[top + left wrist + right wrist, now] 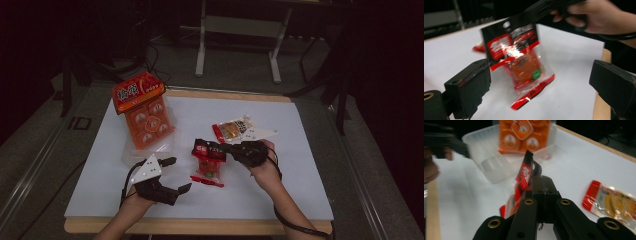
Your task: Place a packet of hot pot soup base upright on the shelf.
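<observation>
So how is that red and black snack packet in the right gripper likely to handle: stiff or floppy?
Probably floppy: the snack packet hangs from the right gripper, pinched at its black header, its lower end trailing down to the table. Likely light, since one corner pinch lifts it. The glossy film may slip.

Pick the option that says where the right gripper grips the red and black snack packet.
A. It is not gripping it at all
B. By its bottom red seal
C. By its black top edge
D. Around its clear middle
C: the right gripper has its jaws closed on the black header of the snack packet, and the rest of the packet hangs below it over the table.
</observation>
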Tool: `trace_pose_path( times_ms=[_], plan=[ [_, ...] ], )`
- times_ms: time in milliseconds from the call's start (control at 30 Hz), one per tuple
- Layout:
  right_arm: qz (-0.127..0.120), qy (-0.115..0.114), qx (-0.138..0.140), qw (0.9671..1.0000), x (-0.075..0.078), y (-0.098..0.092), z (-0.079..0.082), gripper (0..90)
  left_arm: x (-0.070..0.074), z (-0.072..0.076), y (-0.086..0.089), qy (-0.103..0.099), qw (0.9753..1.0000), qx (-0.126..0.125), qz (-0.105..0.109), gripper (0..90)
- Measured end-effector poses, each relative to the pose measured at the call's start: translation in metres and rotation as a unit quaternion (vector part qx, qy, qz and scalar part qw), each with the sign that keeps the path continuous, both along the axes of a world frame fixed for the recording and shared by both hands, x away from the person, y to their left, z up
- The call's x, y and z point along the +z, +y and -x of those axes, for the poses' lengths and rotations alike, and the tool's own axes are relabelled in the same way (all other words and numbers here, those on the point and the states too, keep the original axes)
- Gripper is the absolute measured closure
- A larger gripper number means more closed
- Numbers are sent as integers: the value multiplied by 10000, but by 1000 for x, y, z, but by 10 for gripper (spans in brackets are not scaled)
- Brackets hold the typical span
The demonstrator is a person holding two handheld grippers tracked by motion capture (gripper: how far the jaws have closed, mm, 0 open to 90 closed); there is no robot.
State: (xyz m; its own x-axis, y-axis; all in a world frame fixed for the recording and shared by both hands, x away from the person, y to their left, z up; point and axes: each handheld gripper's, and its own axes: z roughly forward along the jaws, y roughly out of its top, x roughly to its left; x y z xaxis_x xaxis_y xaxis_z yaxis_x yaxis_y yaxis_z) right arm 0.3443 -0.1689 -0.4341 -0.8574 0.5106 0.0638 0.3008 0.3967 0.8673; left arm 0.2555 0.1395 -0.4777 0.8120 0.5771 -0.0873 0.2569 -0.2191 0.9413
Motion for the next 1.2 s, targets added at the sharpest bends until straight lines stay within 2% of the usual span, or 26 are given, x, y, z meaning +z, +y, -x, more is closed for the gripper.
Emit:
trace_pose_path(
  times_ms=[33,133,167,233,333,467,533,600,667,733,800,933,967,1100,1167,1200],
  plan=[
    [0,-55,41,10000,1,1,3,900,0,-1,0,26,10000,-1,-25,38],
    [-26,-132,189,9997,4,2,11,900,1,-4,-2,-88,9998,29,-192,42],
    [-34,-165,253,9995,5,2,14,900,2,-6,-2,-191,9997,-3,-174,42],
    [-23,-239,345,9991,7,2,19,900,3,-9,-3,-273,9995,-58,-139,54],
    [-34,-270,472,9985,8,2,25,900,7,-18,-6,-345,9992,-129,-182,55],
    [-33,-325,561,9979,8,1,31,900,10,-32,-8,-342,9991,-189,-161,77],
    [-32,-318,604,9977,8,1,33,900,11,-39,-9,-322,9991,-221,-149,146],
    [-17,-315,624,9976,9,0,35,900,11,-45,-10,-309,9989,-278,-219,159],
    [-15,-309,651,9974,9,-1,36,900,10,-50,-11,-292,9987,-379,-182,253],
    [-11,-310,664,9973,8,0,37,900,9,-54,-13,-241,9984,-485,-183,273],
    [-7,-319,686,9971,9,0,39,900,8,-57,-14,-208,9978,-616,-126,359],
    [12,-337,726,9968,9,1,40,900,5,-61,-16,-151,9966,-799,-114,455],
    [14,-335,718,9969,9,0,40,900,5,-62,-16,-121,9963,-841,-88,503],
    [-9,-307,727,9969,9,-2,40,900,4,-66,-14,-73,9960,-891,-74,595],
    [-64,-265,747,9968,8,-3,40,900,5,-66,-14,23,9957,-925,-27,625],
    [-66,-269,741,9969,7,-3,40,900,5,-66,-15,14,9957,-915,-117,629]
  ],
)
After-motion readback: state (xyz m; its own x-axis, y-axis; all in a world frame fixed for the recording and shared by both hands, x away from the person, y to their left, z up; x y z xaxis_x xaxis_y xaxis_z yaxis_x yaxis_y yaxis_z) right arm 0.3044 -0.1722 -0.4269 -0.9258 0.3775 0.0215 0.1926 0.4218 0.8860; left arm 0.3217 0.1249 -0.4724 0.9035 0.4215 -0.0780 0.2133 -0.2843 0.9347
